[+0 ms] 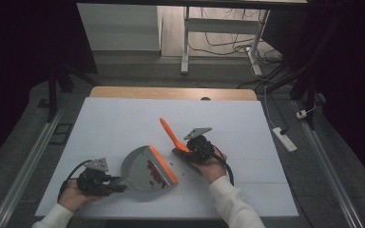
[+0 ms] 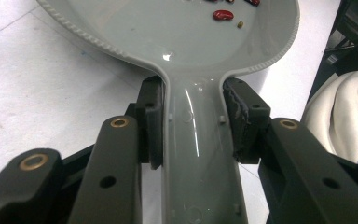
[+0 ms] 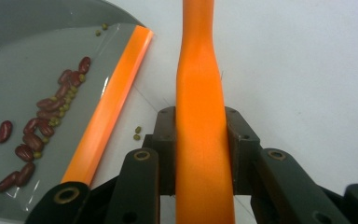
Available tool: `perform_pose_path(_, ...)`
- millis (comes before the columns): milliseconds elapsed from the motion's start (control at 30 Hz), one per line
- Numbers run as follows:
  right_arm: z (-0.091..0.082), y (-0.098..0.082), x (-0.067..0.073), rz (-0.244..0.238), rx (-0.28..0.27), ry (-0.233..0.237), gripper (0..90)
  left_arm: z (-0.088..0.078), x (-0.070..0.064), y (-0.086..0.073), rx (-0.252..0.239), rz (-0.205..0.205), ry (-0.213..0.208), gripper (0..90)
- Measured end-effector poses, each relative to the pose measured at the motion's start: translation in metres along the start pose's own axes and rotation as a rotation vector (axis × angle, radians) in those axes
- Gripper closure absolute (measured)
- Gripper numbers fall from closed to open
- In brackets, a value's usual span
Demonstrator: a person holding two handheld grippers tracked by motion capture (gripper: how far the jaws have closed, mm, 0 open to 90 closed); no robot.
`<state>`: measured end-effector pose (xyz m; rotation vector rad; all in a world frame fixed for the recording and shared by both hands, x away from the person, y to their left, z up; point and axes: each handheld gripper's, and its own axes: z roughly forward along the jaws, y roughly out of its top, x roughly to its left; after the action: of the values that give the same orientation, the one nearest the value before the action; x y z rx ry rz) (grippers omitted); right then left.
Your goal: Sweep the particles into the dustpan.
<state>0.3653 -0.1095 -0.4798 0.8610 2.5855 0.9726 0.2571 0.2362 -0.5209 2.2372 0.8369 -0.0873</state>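
Note:
A grey dustpan (image 1: 140, 167) with an orange lip (image 1: 164, 166) lies on the white table, front centre. Red kidney beans (image 1: 154, 172) and small green beans lie inside it. My left gripper (image 1: 119, 183) is shut on the pan's grey handle (image 2: 198, 154), one pad on each side. The pan's bowl (image 2: 182, 32) spreads beyond the jaws with a red bean (image 2: 223, 15) in it. My right gripper (image 1: 190, 147) is shut on a brush's orange handle (image 1: 171, 134), just right of the pan. The handle (image 3: 200, 93) runs up between the jaws; the pan (image 3: 23, 70) and beans (image 3: 37, 126) lie to its left.
A few loose beans (image 3: 136, 133) lie on the table just outside the orange lip (image 3: 112, 102). The table's wooden back edge (image 1: 171, 92) is far off. A white sleeve (image 2: 335, 112) is at the right. A power strip (image 1: 283, 138) lies on the floor to the right.

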Motion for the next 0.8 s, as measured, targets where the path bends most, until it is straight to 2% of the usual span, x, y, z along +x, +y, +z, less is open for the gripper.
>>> perform_pose_path(233,0.003,0.002,0.013,-0.035,0.02,0.007,70.2,0.004,-0.002,0.002,0.02,0.01,0.002,61.4)
perform_pose_path(433,0.007,0.005,0.033,-0.088,0.034,0.008,70.2,0.006,-0.003,0.003,0.024,0.01,0.002,61.5)
perform_pose_path(567,0.011,0.01,0.044,-0.102,0.02,0.062,70.2,0.006,-0.003,0.003,0.024,0.012,0.002,61.5)
perform_pose_path(600,0.011,0.011,0.045,-0.105,0.005,0.087,70.2,0.006,-0.003,0.002,0.023,0.011,0.001,61.5)
perform_pose_path(667,0.009,0.013,0.045,-0.063,-0.034,0.175,70.2,0.006,-0.002,0.002,0.024,0.012,0.0,61.5)
perform_pose_path(800,0.002,0.015,0.044,-0.073,-0.051,0.141,70.2,0.007,-0.003,0.002,0.025,0.015,0.002,61.5)
